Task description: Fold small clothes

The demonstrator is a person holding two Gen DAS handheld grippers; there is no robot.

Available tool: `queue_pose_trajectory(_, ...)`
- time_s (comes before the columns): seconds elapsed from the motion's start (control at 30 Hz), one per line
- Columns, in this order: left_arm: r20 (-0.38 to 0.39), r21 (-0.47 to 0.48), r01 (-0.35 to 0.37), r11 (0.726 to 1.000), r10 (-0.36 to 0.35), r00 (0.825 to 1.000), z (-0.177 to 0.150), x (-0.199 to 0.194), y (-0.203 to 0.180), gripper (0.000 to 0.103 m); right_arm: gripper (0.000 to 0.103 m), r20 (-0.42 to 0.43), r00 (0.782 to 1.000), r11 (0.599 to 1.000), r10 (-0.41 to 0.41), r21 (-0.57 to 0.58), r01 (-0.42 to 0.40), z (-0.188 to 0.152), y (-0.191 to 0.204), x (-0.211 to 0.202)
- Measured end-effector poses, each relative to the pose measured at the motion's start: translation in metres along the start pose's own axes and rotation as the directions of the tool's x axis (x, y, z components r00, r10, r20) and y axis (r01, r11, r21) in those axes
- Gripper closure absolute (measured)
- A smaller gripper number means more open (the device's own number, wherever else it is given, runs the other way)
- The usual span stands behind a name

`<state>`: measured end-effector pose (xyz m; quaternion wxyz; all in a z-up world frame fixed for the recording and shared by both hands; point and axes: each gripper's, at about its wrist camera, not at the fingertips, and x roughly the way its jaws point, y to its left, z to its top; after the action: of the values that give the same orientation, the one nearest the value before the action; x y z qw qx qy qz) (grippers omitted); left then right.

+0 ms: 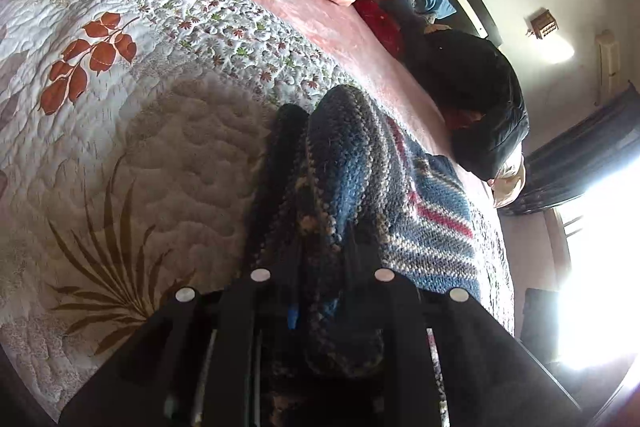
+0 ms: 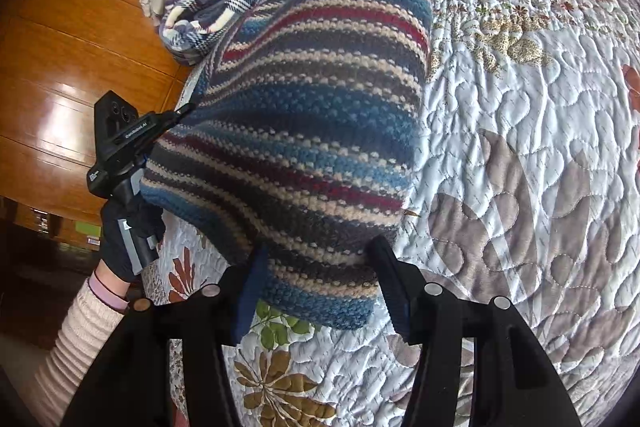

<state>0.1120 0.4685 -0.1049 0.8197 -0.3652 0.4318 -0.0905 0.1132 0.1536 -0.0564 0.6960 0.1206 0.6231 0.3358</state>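
I see the knitted garment (image 2: 304,99) striped in blue, navy, cream, grey-brown and dark red. Under it the quilt (image 2: 520,131) is white, printed with rust leaves, olive fronds, taupe patches and tiny red and green flowers. Beyond the garment lies a navy-and-white plaid cloth (image 2: 216,7) with thin red lines, beside pink and pale grey pieces. Both tongs (image 2: 316,267) are black. Left of the garment, the wood panelling (image 2: 60,47) is glossy orange-brown.

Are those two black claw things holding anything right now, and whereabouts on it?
Both grip the striped knit garment: the left gripper pinches its side edge, the right gripper clamps its lower corner.
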Motion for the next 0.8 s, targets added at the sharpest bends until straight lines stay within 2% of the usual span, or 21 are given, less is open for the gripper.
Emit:
queue_pose_trajectory(0.1,-0.016,0.020,-0.035,0.999,0.035,0.999,-0.001,0.009,-0.001,0.085,0.048,-0.008,0.999,0.999,-0.038,-0.009,0.038,0.001,0.005,0.007)
queue_pose_trajectory(0.23,-0.024,-0.008,-0.060,0.998,0.060,0.998,0.004,0.002,0.003,0.074,0.048,-0.010,0.997,0.997,-0.071,-0.027,0.071,0.001,0.009,0.010)
queue_pose_trajectory(0.4,0.044,-0.047,-0.095,0.994,0.097,0.994,-0.004,-0.052,0.003,0.065,0.048,-0.006,0.999,0.998,-0.050,-0.025,0.049,-0.004,0.009,0.001)
queue_pose_trajectory(0.53,0.032,0.001,-0.106,0.994,0.106,0.994,-0.030,-0.088,-0.014,0.063,0.048,0.004,0.999,0.999,-0.042,-0.027,0.042,-0.013,0.007,-0.010)
queue_pose_trajectory(0.73,-0.040,0.099,-0.113,0.989,0.117,0.992,-0.061,-0.080,-0.043,0.053,0.048,0.005,1.000,0.999,-0.023,-0.031,0.023,-0.019,0.012,-0.014)
queue_pose_trajectory(0.8,-0.068,0.111,-0.142,0.984,0.150,0.986,-0.064,-0.067,-0.045,0.055,0.048,-0.003,1.000,1.000,-0.020,-0.016,0.020,-0.019,0.012,-0.008)
